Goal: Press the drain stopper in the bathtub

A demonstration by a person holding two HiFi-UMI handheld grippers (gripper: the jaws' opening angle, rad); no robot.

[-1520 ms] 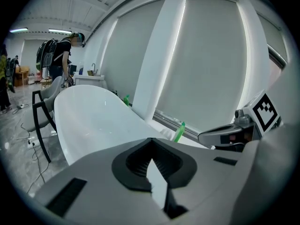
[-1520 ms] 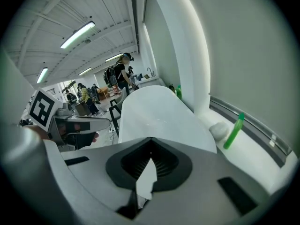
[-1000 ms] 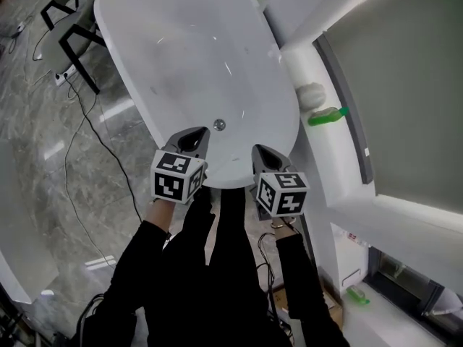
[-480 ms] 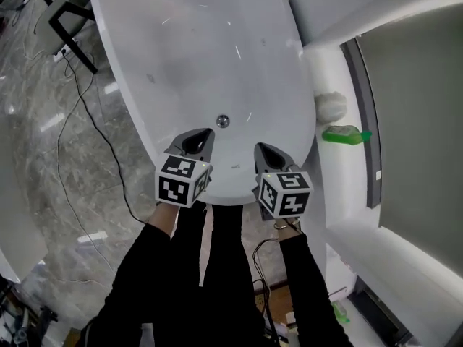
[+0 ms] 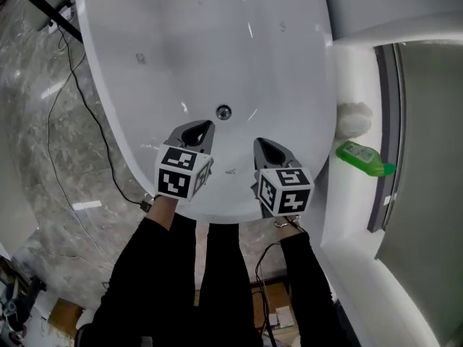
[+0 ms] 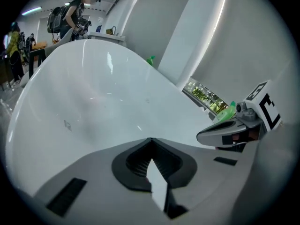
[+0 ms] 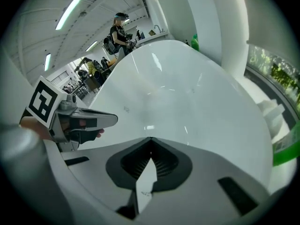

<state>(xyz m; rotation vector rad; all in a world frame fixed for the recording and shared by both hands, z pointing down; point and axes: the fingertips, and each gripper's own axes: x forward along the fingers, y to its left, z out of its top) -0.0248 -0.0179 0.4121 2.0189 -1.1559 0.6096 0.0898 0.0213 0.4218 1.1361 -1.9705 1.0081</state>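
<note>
The round metal drain stopper [image 5: 223,111] sits in the floor of the white bathtub [image 5: 130,157], near its close end. Both grippers hover over the tub's near rim, side by side. My left gripper [image 5: 202,126] is shut and empty, its tip just short of the stopper and a little to the left. My right gripper [image 5: 261,144] is also shut and empty, nearer me and to the stopper's right. In the left gripper view the jaw tips [image 6: 150,139] meet over bare tub wall; the right gripper view shows the same [image 7: 151,138]. Neither gripper view shows the stopper.
A green bottle [image 5: 365,159] and a white lump [image 5: 352,119] lie on the white ledge [image 5: 340,208] right of the tub. A black cable [image 5: 66,121] runs over the marble floor at left. People stand far off beyond the tub [image 7: 120,32].
The head view has shifted over the tub, so the tub and ledge sit further right and nearer. Both grippers stayed side by side, now further in over the rim, still shut.
</note>
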